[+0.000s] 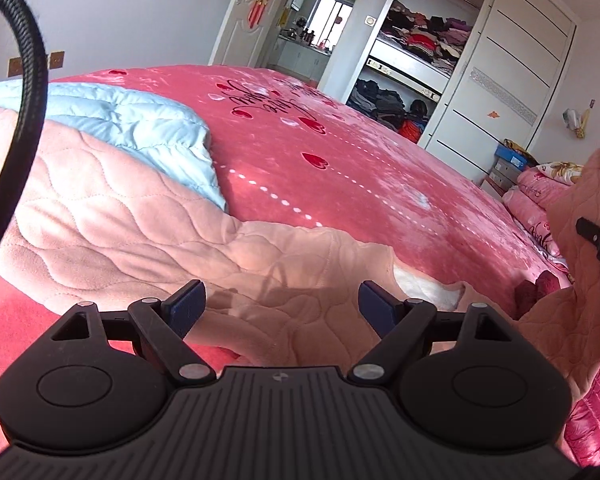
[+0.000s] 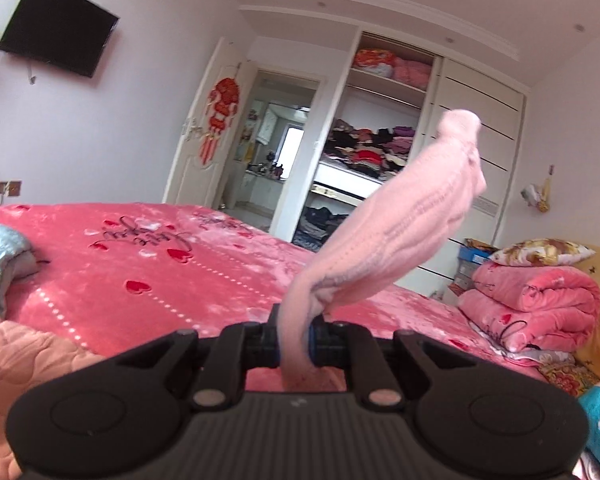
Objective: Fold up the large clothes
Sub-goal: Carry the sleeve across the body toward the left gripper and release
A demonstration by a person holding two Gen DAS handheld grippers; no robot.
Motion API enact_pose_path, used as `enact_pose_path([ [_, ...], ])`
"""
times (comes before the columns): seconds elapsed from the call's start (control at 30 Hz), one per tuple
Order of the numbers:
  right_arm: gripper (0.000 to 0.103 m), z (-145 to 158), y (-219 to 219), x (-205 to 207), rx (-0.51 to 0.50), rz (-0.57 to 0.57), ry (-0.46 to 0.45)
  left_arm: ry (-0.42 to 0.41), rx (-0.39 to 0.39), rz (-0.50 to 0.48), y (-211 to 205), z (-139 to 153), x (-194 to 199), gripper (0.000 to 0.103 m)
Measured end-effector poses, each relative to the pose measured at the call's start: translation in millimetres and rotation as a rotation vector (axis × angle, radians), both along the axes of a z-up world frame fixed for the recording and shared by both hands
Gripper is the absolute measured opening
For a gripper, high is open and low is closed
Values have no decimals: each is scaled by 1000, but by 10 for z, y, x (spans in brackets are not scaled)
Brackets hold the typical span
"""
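A large pale pink quilted garment [image 1: 112,216] lies spread on a red bed cover [image 1: 340,168]. My left gripper [image 1: 282,300] is open just above the garment's near edge, with nothing between its blue pads. My right gripper [image 2: 296,340] is shut on a bunched end of the pink garment [image 2: 400,224], which stands up above the fingers and is lifted off the bed. In the left wrist view that lifted part [image 1: 584,264] rises at the right edge, with a bit of the right gripper [image 1: 598,246] beside it.
A light blue quilted item [image 1: 132,120] lies on the bed behind the garment. A rolled pink blanket [image 2: 532,304] and pillow sit at the right. An open wardrobe [image 2: 380,152] and doorway stand beyond the bed. A black cable [image 1: 24,92] hangs at left.
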State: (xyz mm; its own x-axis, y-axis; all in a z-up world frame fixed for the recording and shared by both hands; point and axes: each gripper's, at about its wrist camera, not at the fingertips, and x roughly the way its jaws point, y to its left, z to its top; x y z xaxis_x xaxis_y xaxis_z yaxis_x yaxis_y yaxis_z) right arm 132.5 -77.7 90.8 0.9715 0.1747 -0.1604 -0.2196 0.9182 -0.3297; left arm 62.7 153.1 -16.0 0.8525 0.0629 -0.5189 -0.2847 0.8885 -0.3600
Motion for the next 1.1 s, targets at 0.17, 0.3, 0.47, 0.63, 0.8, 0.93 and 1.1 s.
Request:
enact_pose_path([
  [0.17, 8, -405, 543, -138, -116, 126, 67, -6, -56, 23, 112, -9, -117, 103],
  [0.3, 7, -773, 928, -354, -220, 224, 127, -10, -100, 31, 184, -1, -194, 103],
  [0.47, 7, -1039, 1195, -458, -306, 270, 169, -8, -116, 56, 212, 22, -234, 103],
  [0.63, 9, -1180, 1166, -379, -286, 247, 286, -17, -121, 59, 193, 49, -271, 103],
  [0.8, 29, -1280, 1211, -529, -258, 252, 339, -8, -129, 61, 197, 25, -216, 103],
  [0.93, 52, -1145, 1186, -663, -196, 265, 359, -25, -153, 87, 262, 49, -231, 103],
  [1.1, 65, -1004, 1326, -855, -251, 315, 283, -37, -169, 112, 342, 70, -209, 103],
])
